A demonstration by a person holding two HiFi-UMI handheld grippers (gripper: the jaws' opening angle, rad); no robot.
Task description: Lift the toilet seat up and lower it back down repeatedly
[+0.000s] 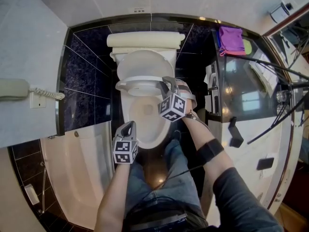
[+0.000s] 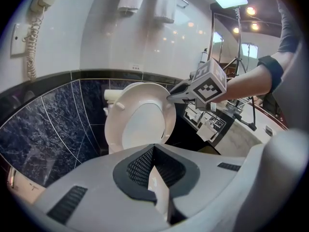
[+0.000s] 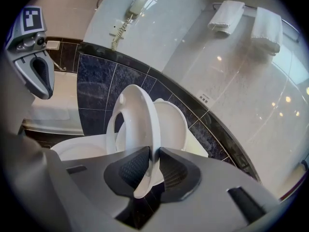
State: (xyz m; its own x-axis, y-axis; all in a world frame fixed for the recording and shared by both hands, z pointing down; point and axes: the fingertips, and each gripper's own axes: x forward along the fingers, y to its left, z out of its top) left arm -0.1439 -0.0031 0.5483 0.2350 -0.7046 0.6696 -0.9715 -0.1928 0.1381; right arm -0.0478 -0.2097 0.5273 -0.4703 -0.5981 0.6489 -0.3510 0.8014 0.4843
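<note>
Right gripper [image 3: 153, 153] jaws on toilet seat [image 3: 147, 120]

Legible text, brands, numbers: none.
- Small wall plaque [image 3: 205, 98], above and behind the toilet [image 1: 124, 116]: print too small to read.
- Cubes on left gripper [image 1: 128, 126] and right gripper [image 1: 166, 82], before the toilet: black-and-white square patterns, no letters.

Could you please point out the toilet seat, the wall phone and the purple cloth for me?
toilet seat [image 3: 148, 117]: right gripper view, on the raised ring's near edge.
wall phone [image 1: 12, 88]: head view, on the handset.
purple cloth [image 1: 231, 38]: head view, on its middle.
</note>
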